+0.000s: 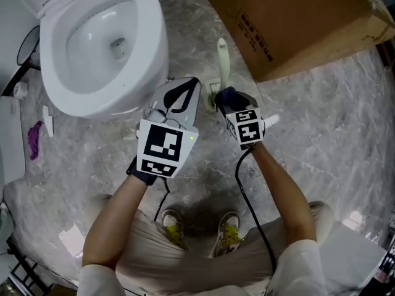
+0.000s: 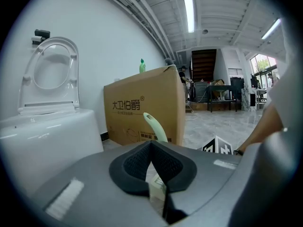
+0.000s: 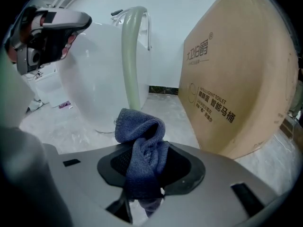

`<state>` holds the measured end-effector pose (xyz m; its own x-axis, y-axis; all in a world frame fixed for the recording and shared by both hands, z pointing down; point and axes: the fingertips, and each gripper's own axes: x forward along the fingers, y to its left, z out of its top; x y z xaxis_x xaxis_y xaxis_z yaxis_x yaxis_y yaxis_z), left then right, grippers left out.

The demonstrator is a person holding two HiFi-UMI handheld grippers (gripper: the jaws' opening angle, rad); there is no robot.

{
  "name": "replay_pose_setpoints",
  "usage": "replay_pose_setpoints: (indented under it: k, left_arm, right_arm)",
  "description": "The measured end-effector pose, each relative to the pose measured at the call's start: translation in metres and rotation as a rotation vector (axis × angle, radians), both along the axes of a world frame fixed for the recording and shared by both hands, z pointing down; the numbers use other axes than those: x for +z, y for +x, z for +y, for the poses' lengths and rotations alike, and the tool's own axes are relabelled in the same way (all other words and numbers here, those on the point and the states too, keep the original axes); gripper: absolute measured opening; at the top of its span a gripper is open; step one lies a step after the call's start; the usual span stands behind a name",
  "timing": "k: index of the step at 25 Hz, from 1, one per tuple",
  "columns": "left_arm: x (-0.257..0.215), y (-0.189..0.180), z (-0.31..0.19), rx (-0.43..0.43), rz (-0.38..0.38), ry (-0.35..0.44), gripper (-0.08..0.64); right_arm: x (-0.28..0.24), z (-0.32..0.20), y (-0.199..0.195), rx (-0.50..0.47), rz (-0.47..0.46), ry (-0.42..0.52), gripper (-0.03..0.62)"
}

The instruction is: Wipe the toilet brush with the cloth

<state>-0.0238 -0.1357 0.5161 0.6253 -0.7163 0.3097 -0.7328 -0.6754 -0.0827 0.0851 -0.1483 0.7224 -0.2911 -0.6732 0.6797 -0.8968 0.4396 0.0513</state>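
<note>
So, looking down: the white ceramic toilet (image 1: 145,60) sits at about 10 o'clock with its seat flipped up. The big brown cardboard box with printed lettering (image 1: 296,23) is at 1 o'clock. All of it is on a grey marbled floor (image 1: 327,122).

The pale green plastic toilet brush (image 1: 222,60) stands upright at 12 o'clock, in the gap between the toilet and the box and just past both gripper tips. Its handle curves a bit at the top.

The right gripper (image 3: 142,160) is clamped on a bunched-up dark blue terry cloth (image 3: 142,141). The cloth is wadded between the pads and bulges out the front. It sits right at the lower part of the brush handle, which rises straight up behind it. I honestly can't tell if they're actually touching.

The left gripper (image 2: 150,145) has its pads closed tip to tip with nothing pinched that I can see. Only a pale bit of something shows through the slit behind the tips. It sits at 9 o'clock from the brush, really close, and the handle pokes up just beyond its nose.

Other bits:
- A black cable (image 1: 244,184) runs back from the right gripper toward 6 o'clock.
- A small purple scrap (image 1: 34,139) lies on the floor at 9 o'clock.
- A little green bottle (image 2: 141,66) stands on top of the box.
</note>
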Motion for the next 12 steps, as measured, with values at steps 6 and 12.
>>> replay_pose_setpoints:
  k: [6, 12]
  left_arm:
    - [0.007, 0.002, 0.003, 0.006, -0.022, -0.009, 0.002]
    - [0.014, 0.005, 0.0, 0.009, -0.021, -0.023, 0.002]
  right_arm:
    - [0.02, 0.004, -0.003, -0.013, 0.009, -0.042, 0.156]
    - [0.023, 0.008, -0.004, -0.013, 0.008, -0.071, 0.156]
